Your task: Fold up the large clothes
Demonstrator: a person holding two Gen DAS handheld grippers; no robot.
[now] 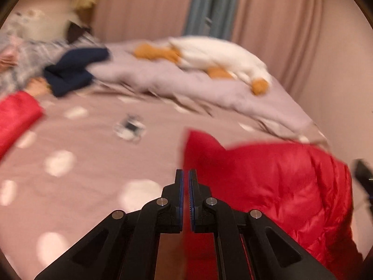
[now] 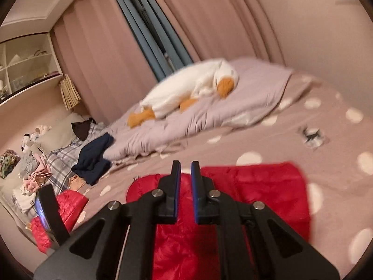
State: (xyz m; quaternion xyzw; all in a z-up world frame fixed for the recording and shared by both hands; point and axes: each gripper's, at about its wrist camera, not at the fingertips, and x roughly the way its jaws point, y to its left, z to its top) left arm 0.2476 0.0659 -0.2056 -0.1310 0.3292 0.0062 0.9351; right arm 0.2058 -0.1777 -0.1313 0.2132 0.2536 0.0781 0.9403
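Note:
A red puffer jacket [image 1: 279, 186] lies on the pink polka-dot bed. In the left wrist view my left gripper [image 1: 186, 175] is shut on the jacket's edge, which hangs as a thin red sheet between and below the fingers. A red sleeve [image 1: 16, 114] shows at the far left. In the right wrist view the jacket [image 2: 256, 193] lies under my right gripper [image 2: 185, 165], whose fingers stand a narrow gap apart above the fabric, holding nothing I can see. A second red part [image 2: 67, 200] lies at the left, next to the other gripper [image 2: 50, 210].
A white plush goose [image 1: 221, 56] [image 2: 186, 86] lies on a lilac duvet [image 1: 163, 79] at the back. Navy clothing [image 1: 74, 70] [image 2: 93, 158] and a plaid pile [image 2: 60, 161] lie at the left. A small black-and-white object [image 1: 129, 128] [image 2: 313, 136] rests on the sheet. Curtains hang behind.

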